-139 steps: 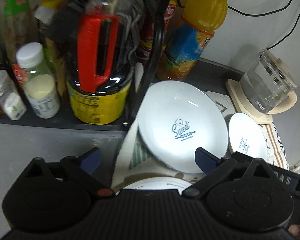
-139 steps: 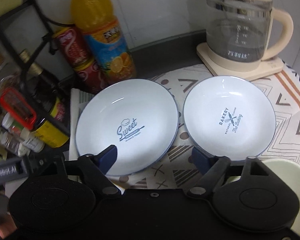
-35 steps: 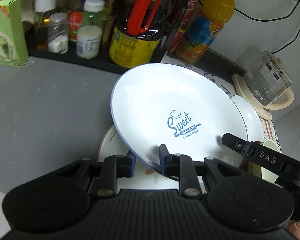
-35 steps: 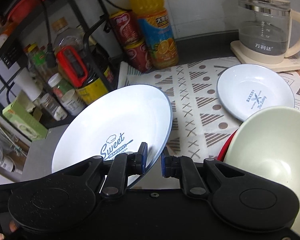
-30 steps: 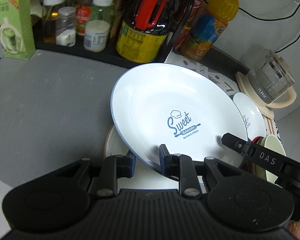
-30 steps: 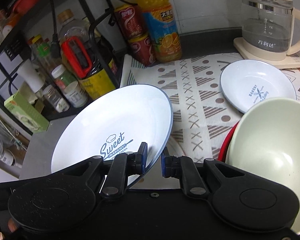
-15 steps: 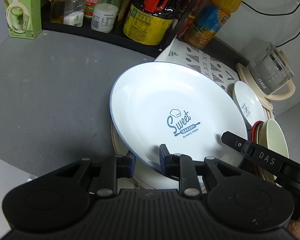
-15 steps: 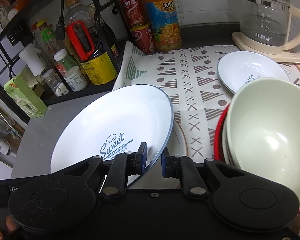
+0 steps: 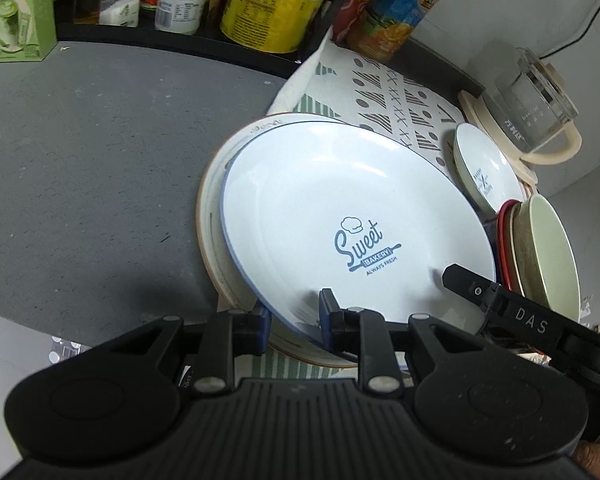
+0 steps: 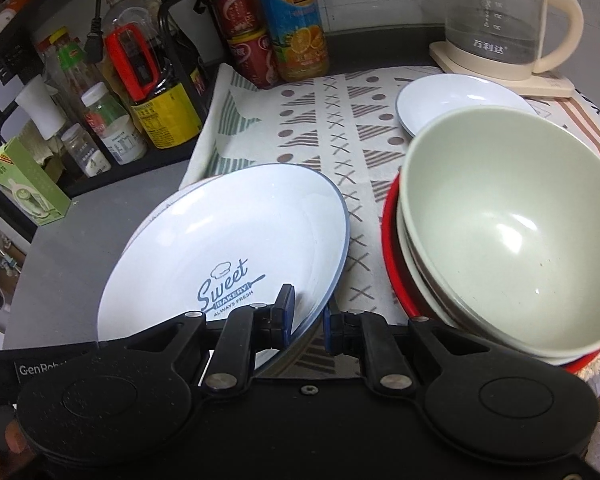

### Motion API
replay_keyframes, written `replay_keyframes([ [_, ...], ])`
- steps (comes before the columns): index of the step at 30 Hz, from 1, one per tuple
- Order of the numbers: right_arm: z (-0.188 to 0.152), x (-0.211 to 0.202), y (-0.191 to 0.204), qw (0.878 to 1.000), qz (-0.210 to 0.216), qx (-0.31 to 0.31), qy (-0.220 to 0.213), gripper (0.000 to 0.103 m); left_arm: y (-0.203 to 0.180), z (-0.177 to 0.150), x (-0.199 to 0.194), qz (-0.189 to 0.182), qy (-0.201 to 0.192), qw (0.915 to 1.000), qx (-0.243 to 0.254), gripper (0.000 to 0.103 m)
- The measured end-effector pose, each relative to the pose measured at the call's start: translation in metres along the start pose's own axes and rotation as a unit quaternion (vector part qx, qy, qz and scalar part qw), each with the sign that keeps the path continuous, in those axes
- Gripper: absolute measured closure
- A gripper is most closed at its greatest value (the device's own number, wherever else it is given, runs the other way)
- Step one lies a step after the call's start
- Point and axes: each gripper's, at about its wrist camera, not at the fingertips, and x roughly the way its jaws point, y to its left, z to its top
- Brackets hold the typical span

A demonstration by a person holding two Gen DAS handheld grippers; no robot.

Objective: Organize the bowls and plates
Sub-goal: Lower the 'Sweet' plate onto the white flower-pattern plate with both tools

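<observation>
Plates first: the big white plate with the blue rim and "Sweet Bakery" print is held tilted by both grippers at its near edge. The left gripper is clenched on the rim at about 6 o'clock in the left wrist view, one pad above and one below the rim. The right gripper clamps the same rim at about 5 o'clock of the plate in the right wrist view.

Beneath it lies a cream plate with a brown edge, showing as a crescent at 9 o'clock of the white plate; whether the two touch cannot be told.

Open grey counter spreads from 9 to 11 o'clock of the plates, bare up to the black shelf edge. At 12 o'clock the patterned cloth lies free between the plates and the bottles.

At 3 o'clock a pale green bowl sits nested in a stack on a red dish, just beside the white plate's rim; the bowl is empty. A small white plate lies at 1 o'clock, partly behind the bowl. Behind it stands a glass kettle on its cream base. An orange juice bottle and red cans line the wall at 12 o'clock.
</observation>
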Motion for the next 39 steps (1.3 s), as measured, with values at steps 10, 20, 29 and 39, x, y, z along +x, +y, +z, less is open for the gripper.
replay_keyframes([
  [10, -0.005, 0.005, -0.002, 1.000, -0.014, 0.005, -0.003, 0.090, -0.006, 0.008, 0.012, 0.005, 0.036, 0.9993, 0.013, 0.073],
  [20, -0.002, 0.011, -0.002, 1.000, -0.018, 0.004, 0.002, 0.090, -0.001, 0.023, -0.008, 0.047, 0.005, 0.9988, 0.016, 0.052],
  [29, -0.003, 0.016, 0.006, 0.999, -0.026, -0.029, 0.021, 0.086, 0.005, 0.027, 0.004, 0.068, 0.002, 0.9975, 0.019, 0.052],
  [39, -0.005, 0.023, 0.008, 0.998, -0.018, -0.045, 0.039, 0.082, 0.012, 0.028, 0.015, 0.085, -0.001, 0.9963, 0.013, 0.065],
])
